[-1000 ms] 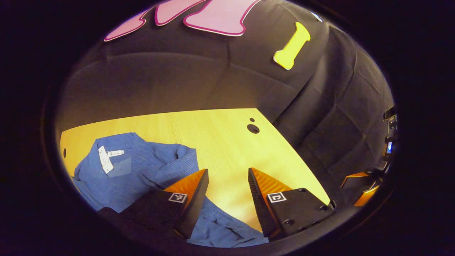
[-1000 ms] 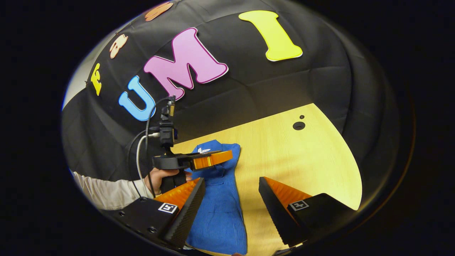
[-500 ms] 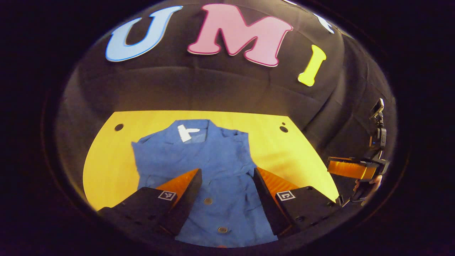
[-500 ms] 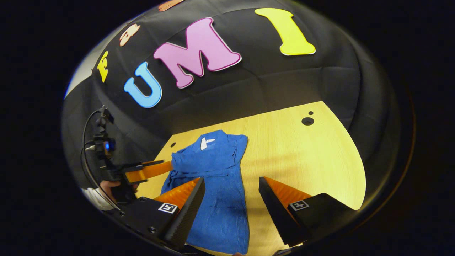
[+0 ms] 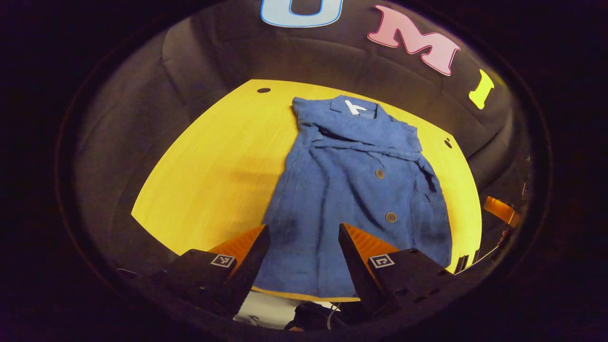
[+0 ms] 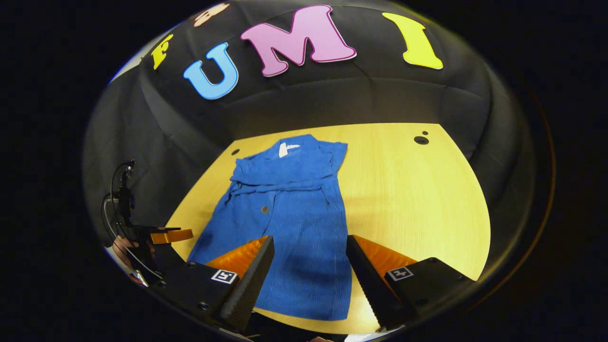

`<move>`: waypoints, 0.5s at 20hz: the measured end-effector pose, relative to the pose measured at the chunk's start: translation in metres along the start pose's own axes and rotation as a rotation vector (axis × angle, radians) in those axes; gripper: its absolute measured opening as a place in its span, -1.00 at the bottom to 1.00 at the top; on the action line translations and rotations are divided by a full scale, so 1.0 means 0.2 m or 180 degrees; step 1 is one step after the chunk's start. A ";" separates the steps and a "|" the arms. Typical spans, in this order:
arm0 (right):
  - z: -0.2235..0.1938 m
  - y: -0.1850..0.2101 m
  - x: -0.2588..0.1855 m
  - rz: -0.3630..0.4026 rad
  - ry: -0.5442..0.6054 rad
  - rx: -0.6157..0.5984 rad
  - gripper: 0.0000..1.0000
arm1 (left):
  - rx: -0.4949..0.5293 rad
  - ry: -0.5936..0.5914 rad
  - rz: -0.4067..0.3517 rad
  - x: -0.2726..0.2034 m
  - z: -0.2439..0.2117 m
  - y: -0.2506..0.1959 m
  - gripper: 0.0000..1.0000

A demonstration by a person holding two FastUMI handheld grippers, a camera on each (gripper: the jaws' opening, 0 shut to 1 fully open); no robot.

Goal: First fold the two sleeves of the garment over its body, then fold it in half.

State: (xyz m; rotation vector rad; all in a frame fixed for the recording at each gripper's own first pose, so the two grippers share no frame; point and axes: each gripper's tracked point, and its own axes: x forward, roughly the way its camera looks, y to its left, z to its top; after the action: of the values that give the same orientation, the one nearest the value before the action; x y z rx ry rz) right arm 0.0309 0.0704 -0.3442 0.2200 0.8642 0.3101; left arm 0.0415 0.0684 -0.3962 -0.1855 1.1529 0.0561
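Worktop (image 6: 418, 199), pale wood, carries one thing: the garment (image 6: 294, 223), a blue buttoned shirt lying flat.

Garment's long axis runs from the collar at the far edge to the hem at the near edge, in line with both sets of fingers. Both sleeves already lie folded across the chest, a crosswise band just below the collar. Judgement: sleeve step done; the fold in half remains.

Hem is the landmark. Left gripper (image 5: 302, 256) hangs over the hem's left part, fingers spread with blue cloth showing between them, nothing held. Right gripper (image 6: 309, 270) hangs over the hem's right part, fingers likewise parted and empty. Neither seems to touch the cloth, though height above it is hard to judge.

Both grippers sit about equally near the hem, collar well beyond. Likely next move: each pinches its own hem corner, then carries it away along the long axis toward the collar.

Collar tag (image 5: 354, 107), white, marks the far end.
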 end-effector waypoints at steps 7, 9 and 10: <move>-0.35 -0.03 -0.02 -0.0401 0.0478 0.0077 0.96 | 0.0047 0.0438 0.0111 0.09 -0.32 0.20 0.70; -0.45 -0.05 -0.01 -0.0473 0.0647 0.0077 0.96 | 0.0057 0.0546 0.0192 0.12 -0.35 0.25 0.70; -0.50 -0.08 -0.01 -0.0535 0.0737 0.0063 0.96 | 0.0053 0.0571 0.0186 0.12 -0.37 0.26 0.70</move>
State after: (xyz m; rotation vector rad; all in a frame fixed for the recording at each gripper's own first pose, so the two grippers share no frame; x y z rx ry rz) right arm -0.0461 0.0615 -0.4108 0.1300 1.1079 0.1717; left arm -0.0222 0.1045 -0.4528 -0.1441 1.3374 0.0827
